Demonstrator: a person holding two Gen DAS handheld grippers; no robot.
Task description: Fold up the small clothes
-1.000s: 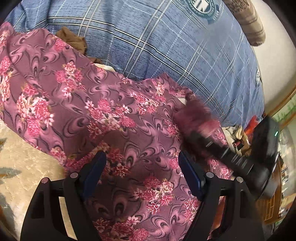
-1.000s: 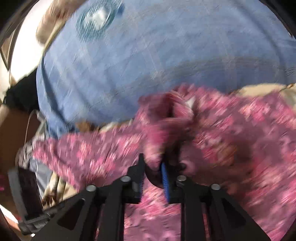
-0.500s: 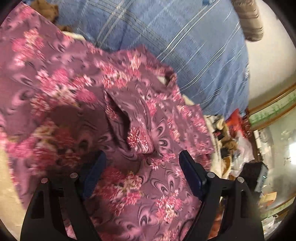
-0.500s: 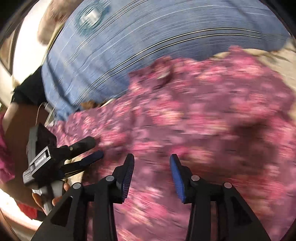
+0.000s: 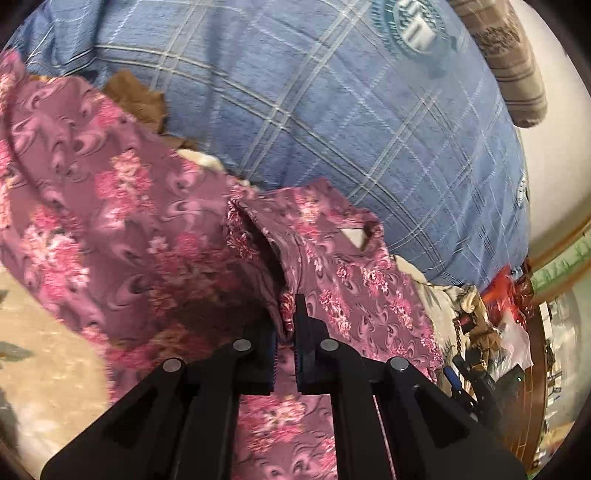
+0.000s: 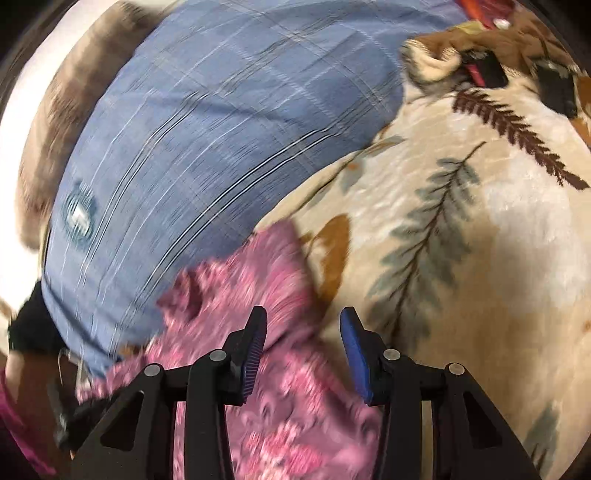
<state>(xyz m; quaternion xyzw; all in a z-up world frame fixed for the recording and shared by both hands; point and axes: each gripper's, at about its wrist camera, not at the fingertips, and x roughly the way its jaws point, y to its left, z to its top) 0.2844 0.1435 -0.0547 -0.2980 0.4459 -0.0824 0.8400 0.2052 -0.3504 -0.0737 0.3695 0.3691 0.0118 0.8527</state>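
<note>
Left gripper point(image 5: 285, 325): pressed together on a raised fold of the floral garment point(image 5: 122, 206), cloth pinched between the pads.

Right gripper point(image 6: 303, 354): spread partway, nothing between the pads point(image 6: 255, 354); held over the garment's edge where it meets bare blanket; view blurred.

Floral garment: mauve with pink flower clusters, spread on the bed, one part doubled over toward the middle, neck opening point(image 5: 356, 236) with a pale label just beyond the left gripper. Far edge lying against the blue pillow.

Bed blanket point(image 6: 498, 229): cream plush with brown and grey-green leaf sprigs, carrying the garment; bare to the garment's right in the right wrist view.

Blue plaid pillow point(image 5: 332, 110): large, at the bed's far edge behind the garment, round teal emblem point(image 5: 413, 26) near its top.

Brown checked pillow point(image 5: 506, 62): beyond the blue one, against a pale wall.

Cluttered items point(image 5: 491, 332): past the bed's right edge, too small to tell apart.
</note>
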